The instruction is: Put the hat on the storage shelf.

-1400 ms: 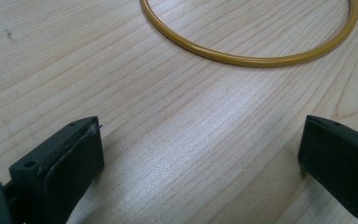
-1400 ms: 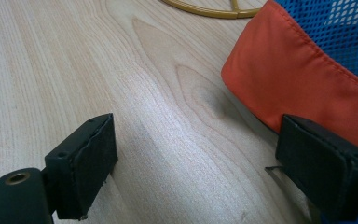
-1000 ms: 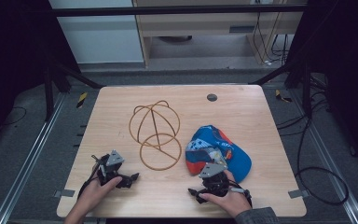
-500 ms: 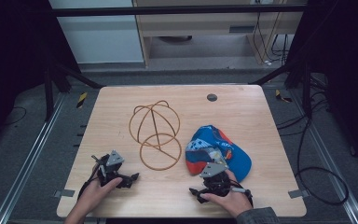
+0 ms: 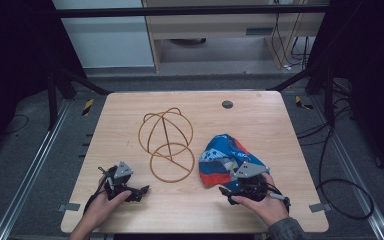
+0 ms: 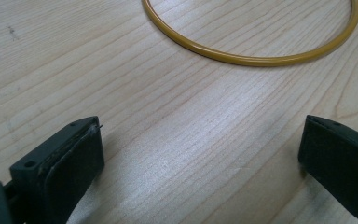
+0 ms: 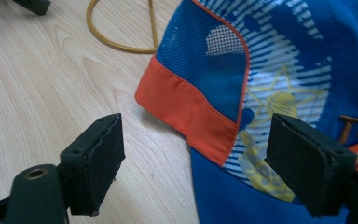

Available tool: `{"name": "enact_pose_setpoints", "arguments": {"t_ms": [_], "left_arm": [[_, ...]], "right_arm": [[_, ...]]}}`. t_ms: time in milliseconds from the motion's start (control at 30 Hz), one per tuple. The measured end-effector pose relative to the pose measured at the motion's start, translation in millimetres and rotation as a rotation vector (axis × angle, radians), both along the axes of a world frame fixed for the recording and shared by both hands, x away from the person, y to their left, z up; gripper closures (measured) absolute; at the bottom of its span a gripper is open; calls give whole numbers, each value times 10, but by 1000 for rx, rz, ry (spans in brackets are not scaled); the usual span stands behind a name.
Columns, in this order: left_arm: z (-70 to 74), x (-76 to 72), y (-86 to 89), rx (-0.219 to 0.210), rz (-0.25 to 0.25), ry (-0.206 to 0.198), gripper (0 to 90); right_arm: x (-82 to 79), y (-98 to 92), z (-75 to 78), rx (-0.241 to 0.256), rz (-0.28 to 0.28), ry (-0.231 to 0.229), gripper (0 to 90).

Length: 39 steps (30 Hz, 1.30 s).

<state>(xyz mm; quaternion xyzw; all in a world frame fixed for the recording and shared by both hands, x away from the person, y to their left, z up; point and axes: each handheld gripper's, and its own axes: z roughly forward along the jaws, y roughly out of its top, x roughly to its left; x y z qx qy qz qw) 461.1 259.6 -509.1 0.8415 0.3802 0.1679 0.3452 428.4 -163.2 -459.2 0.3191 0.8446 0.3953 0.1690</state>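
Right tool (image 5: 226, 192) wide open at the cap (image 5: 225, 157) near the tabletop's (image 5: 260, 120) front edge, left tool (image 5: 142, 190) open and empty beside the wire frame (image 5: 167, 145).

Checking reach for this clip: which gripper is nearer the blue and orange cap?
Right. The right gripper sits at the cap's near edge, jaws open; the left gripper rests farther left, beyond the wire stand.

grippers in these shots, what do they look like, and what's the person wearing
Both the left gripper and the right gripper are black, each topped by a grey three-cornered plate, with two flat black rectangular jaw pads. A dark grey sleeve covers the right wrist.
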Motion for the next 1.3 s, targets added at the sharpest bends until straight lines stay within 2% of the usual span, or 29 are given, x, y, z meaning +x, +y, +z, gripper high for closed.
{"name": "enact_pose_setpoints", "arguments": {"t_ms": [33,367,400,600,733,800,900,1000,1200,1300], "left_arm": [[0,0,0,0,0,0,0],[0,-1,0,1,-2,0,0],[0,-4,-1,1,-3,-2,0],[0,-6,-1,1,-5,-2,0],[0,-6,-1,1,-10,-2,0],[1,-9,-1,3,-11,-5,0],[1,-10,-1,3,-12,-5,0],[1,-9,-1,3,-14,-5,0],[1,-9,0,3,-16,-4,0],[1,-8,-1,2,-16,-5,1]], "right_arm": [[15,-31,5,-15,-7,7,207],[107,-202,124,-41,-28,35,261],[142,-241,169,-78,-34,42,257],[252,-303,290,-136,-41,78,218],[322,-300,356,-160,-28,88,208],[429,-284,432,-192,-21,126,208],[548,-257,505,-225,-16,150,213],[623,-238,547,-230,-16,173,214],[805,-155,573,-229,34,244,215],[835,-112,568,-235,43,256,216]]}}
